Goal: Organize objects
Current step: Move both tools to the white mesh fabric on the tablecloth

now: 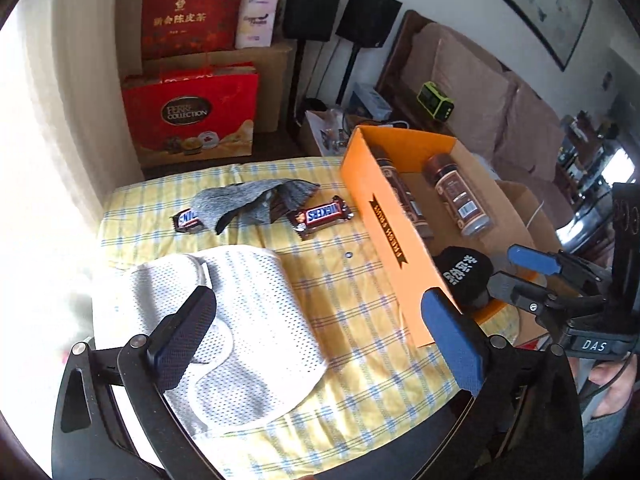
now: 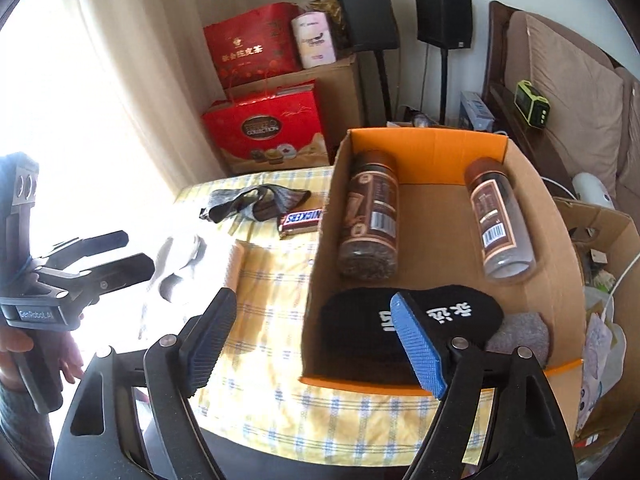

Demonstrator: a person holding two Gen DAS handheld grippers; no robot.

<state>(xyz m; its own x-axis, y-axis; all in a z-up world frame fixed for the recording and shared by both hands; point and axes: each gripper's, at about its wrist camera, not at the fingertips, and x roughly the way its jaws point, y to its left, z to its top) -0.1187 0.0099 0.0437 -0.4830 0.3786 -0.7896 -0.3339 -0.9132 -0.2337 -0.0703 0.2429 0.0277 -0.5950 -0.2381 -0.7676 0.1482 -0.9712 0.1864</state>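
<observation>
- Orange cardboard box [image 2: 436, 148] is seen open-topped on the right of a table with a yellow plaid cloth [image 1: 352, 292].
- Inside the box: two brown-labelled jars lie on their sides at the far end, left jar [image 2: 370, 216] against the left wall, right jar [image 2: 500, 220] toward the right wall, well apart.
- Black beanie [image 2: 360, 332] with white characters lies at the near end of the box; a grey fabric item [image 2: 520, 336] is tucked just right of it.
- Outside the box on the cloth: Snickers bar [image 1: 322, 216] just left of the box; second Snickers bar [image 1: 188, 220] further left, partly covered by a dark grey sock [image 1: 256, 196].
- White mesh garment [image 1: 256, 320] is spread on the near left of the table.
- Left gripper [image 1: 320, 336] is held wide apart over the mesh garment, nothing between its fingers.
- Right gripper [image 2: 316, 348] is held wide apart at the near left corner of the box, above the beanie, gripping nothing.
- Far left: red gift bags [image 1: 192, 116] stacked near brown cartons; two black speakers [image 1: 340, 12] on stands; brown sofa [image 1: 480, 92] at far right.
</observation>
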